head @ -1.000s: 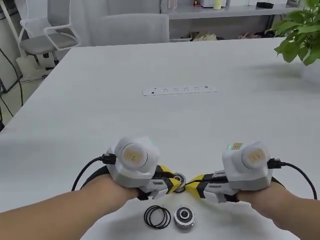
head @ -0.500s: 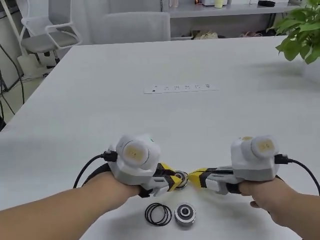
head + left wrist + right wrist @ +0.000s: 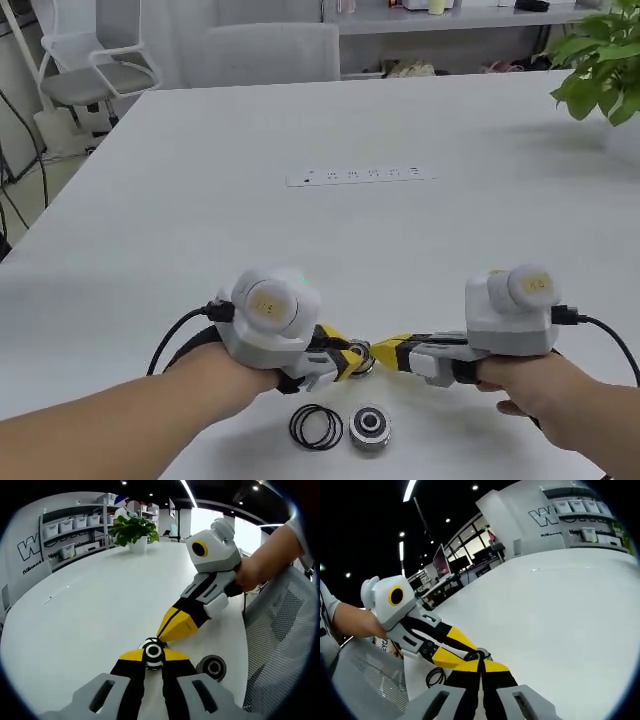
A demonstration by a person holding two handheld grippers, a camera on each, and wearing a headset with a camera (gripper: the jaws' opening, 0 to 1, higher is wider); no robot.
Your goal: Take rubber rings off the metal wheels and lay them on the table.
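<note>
The left gripper's (image 3: 153, 655) fingers clamp a small metal wheel (image 3: 360, 355) just above the surface (image 3: 300, 250). The right gripper's (image 3: 481, 662) fingers are pressed together at the wheel's edge. Its rubber ring, too small to make out, is probably thin and stretchy, so it is best pinched at the rim and peeled off. Loose rings (image 3: 316, 429) and a second wheel (image 3: 369, 428) lie nearby.

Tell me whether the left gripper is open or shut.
The left gripper is shut on the metal wheel: its yellow jaws press both sides of it.
</note>
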